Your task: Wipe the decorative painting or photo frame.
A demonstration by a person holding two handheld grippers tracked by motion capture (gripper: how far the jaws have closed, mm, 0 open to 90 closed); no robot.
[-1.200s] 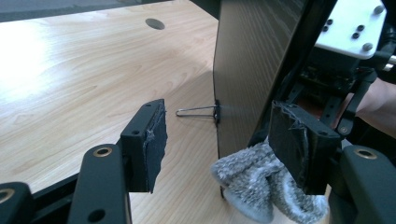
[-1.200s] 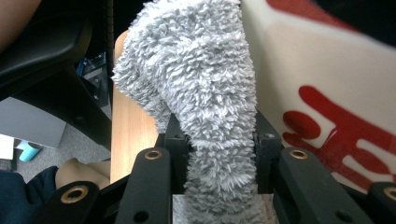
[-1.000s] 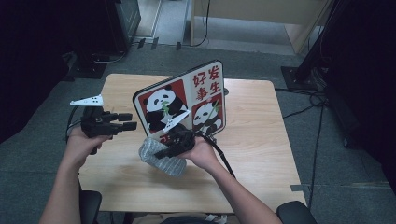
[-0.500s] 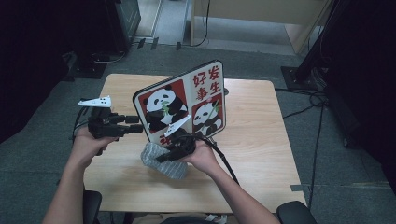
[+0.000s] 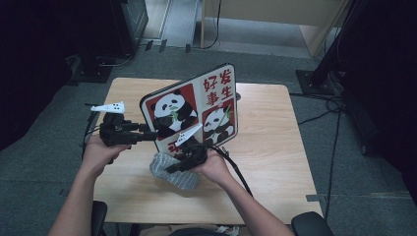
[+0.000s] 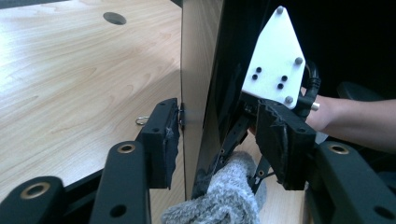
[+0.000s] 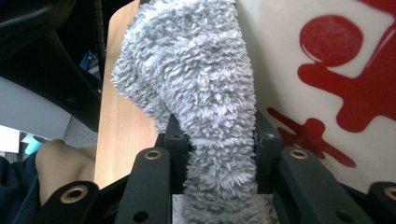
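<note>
In the high view a wooden surface [image 5: 275,147] fills the middle of the frame, and a board [image 5: 194,109] printed with pandas and red characters stands tilted on it, just left of centre. The left gripper [image 5: 147,135] comes in from the left of the frame at the board's left edge, held level in the person's left hand [image 5: 98,152]. Seen from the left gripper view, the board's thin edge [image 6: 194,93] runs up the middle of the frame between that gripper's two black fingers [image 6: 163,140]; the one on the left of the frame touches or nearly touches the board's pale back, while the one on the right stands off from its dark front. These fingers have just been closing with the board between them, and they are still spread, not yet pinching it. The right gripper [image 5: 173,169] sits below the board at lower centre of the high view, held in the right hand [image 5: 214,167], and carries a grey fluffy cloth [image 5: 169,169] that lies against the surface at the foot of the board. In the right gripper view the cloth [image 7: 205,93] rises up the centre of the frame, squeezed between the two fingers [image 7: 268,144], which are pinching it firmly. To its right in that view is the board's printed face [image 7: 327,70] with red marks, close beside the cloth; whether the cloth touches it cannot be told.
</note>
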